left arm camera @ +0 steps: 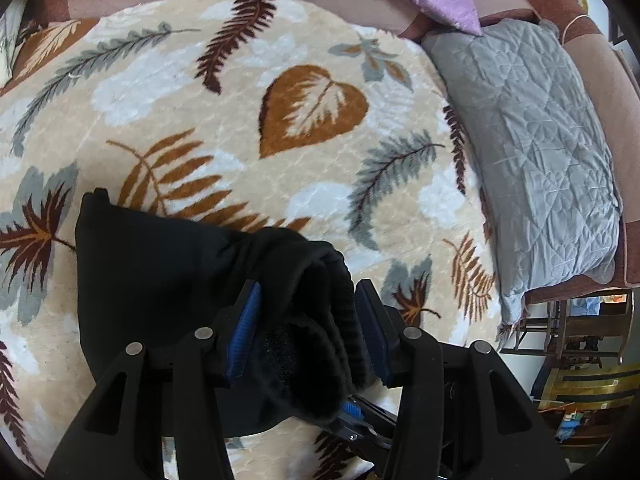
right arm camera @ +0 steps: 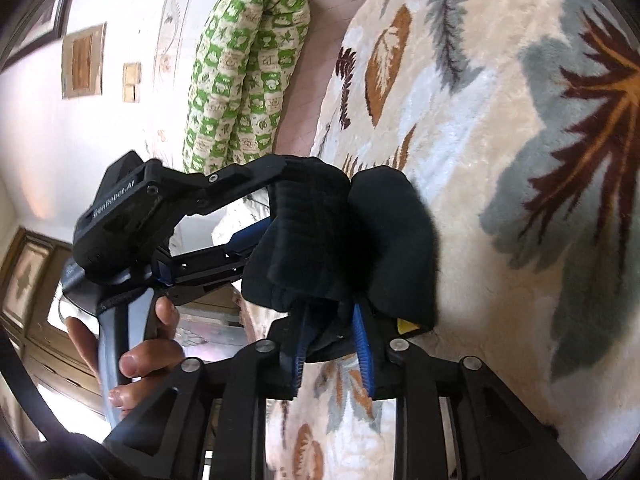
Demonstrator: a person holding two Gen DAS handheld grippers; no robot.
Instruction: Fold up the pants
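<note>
Black pants lie on a cream blanket patterned with brown and grey leaves; at right, a grey quilted cushion; upper left, a green-checked bolster.

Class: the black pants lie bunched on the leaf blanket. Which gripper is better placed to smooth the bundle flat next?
Probably the left gripper: it looks down over the pants on the blanket. The right gripper sits sideways at one end.
</note>
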